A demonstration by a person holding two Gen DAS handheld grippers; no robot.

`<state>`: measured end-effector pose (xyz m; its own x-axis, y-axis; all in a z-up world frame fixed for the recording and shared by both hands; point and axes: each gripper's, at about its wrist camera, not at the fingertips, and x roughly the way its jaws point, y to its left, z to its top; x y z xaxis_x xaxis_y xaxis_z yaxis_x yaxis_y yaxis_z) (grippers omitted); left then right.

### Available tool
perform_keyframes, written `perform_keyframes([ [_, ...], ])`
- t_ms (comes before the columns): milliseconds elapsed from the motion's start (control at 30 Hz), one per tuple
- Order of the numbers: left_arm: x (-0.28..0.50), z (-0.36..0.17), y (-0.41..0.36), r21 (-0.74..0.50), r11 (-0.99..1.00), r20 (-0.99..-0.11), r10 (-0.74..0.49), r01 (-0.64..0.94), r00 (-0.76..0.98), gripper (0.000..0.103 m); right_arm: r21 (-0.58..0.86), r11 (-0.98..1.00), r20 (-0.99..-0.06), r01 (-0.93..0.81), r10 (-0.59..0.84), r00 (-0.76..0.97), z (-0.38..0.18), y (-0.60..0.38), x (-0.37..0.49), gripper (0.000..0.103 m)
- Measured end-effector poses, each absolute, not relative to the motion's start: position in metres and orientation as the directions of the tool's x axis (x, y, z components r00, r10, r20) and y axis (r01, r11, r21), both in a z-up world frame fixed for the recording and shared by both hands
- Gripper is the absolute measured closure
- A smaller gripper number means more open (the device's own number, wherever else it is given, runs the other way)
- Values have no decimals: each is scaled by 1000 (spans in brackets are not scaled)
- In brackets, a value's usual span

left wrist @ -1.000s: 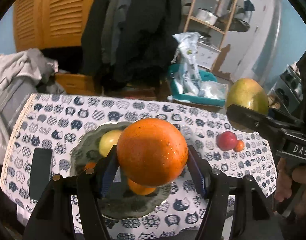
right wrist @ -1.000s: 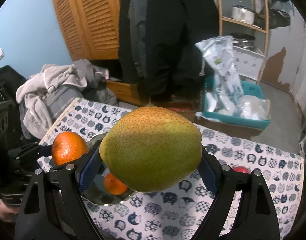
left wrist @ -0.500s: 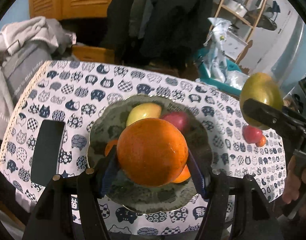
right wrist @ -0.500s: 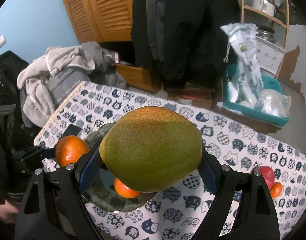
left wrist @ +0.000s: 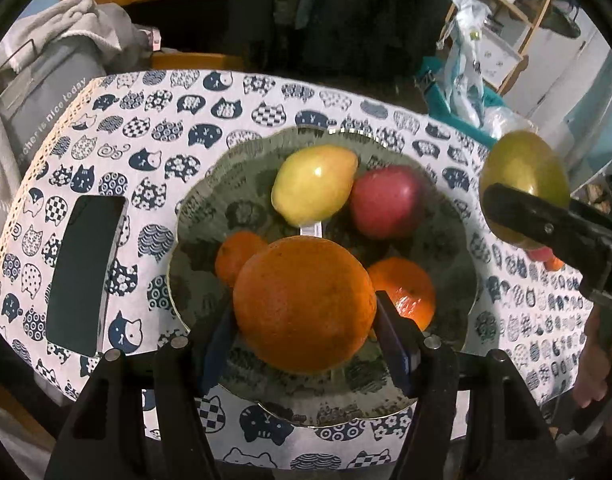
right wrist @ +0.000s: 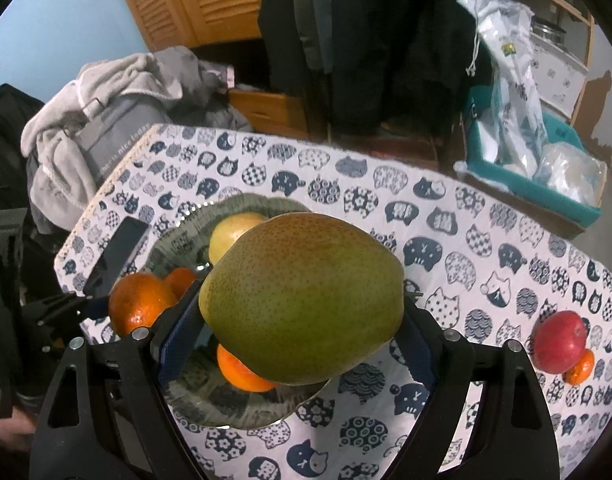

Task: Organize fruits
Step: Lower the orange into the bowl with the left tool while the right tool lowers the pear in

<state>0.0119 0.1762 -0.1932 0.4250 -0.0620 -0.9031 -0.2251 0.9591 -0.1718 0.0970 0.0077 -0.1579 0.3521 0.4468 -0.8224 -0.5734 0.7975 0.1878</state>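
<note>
Orange [left wrist: 304, 304] in L tongs [left wrist: 304, 332], pear [right wrist: 302, 300] R.

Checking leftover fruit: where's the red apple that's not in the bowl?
In the right wrist view, the loose red apple sits on the cat-print tablecloth at the right edge, touching a small tangerine, well right of the bowl.
</note>
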Motion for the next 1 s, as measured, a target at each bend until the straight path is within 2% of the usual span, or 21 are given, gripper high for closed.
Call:
perform_keyframes([
  [433, 13, -234, 181, -191, 938, -953, -106, -291, 283, 36, 200, 773, -839, -603, 452, 302, -177, 28, 96, 16],
  [667, 10, -210, 185, -192, 942, -935, -90, -274, 344, 35, 211, 741, -840, -638, 471, 270, -183, 50, 91, 16],
  [1000, 0, -205, 198, -176, 937, -934, -62, -302, 351, 35, 232, 709, -850, -666, 481, 215, -195, 78, 89, 16],
])
